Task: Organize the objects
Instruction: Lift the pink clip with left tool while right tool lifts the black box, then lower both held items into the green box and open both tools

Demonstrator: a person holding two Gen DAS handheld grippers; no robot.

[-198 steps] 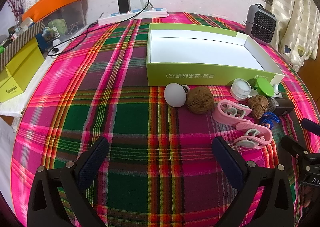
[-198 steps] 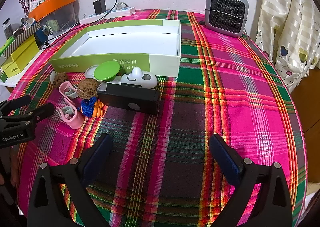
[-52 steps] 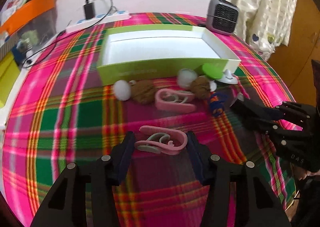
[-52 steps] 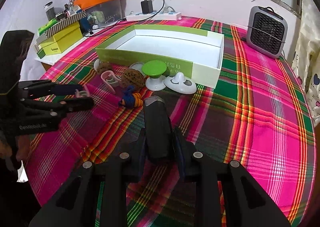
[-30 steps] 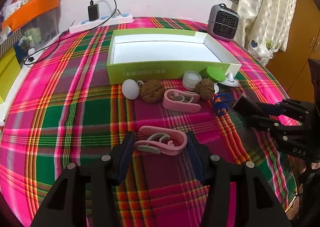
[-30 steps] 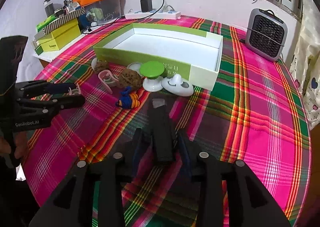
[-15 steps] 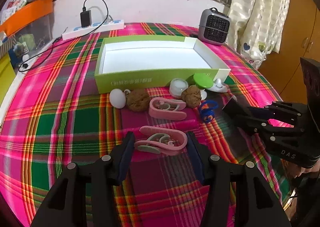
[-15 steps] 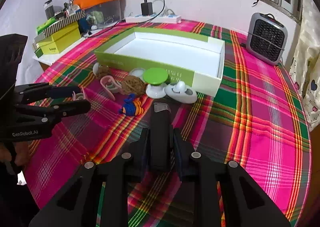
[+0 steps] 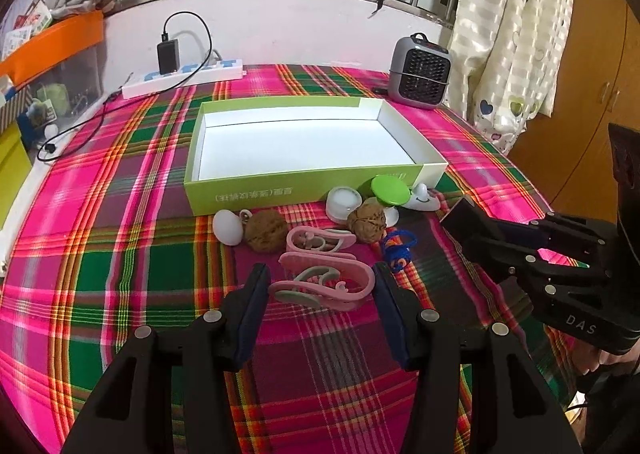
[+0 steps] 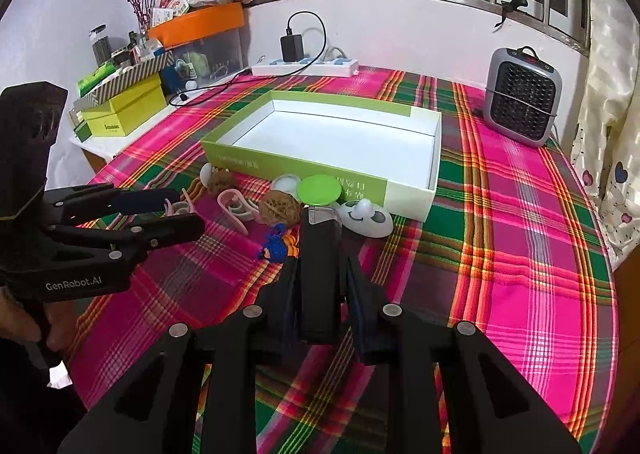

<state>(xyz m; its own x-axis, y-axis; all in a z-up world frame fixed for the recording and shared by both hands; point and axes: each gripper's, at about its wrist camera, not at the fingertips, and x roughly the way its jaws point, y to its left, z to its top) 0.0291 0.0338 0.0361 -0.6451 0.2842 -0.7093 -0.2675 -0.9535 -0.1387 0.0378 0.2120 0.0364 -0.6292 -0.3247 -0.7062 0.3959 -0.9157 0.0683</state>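
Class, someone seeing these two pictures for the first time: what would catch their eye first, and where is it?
The bright plaid tablecloth fills both views, with an open green box at its middle. In front of it, the left gripper holds a pink clip and the right gripper holds a black block.

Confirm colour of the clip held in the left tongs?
Pink clip with grey-green inner pads, clearest in the left wrist view.

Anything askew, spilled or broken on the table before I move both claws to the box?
Nothing looks damaged or spilled. The green box sits upright and empty. The left claw holds a pink clip level; the right claw holds a black bar. The remaining small items lie bunched along the box's front.
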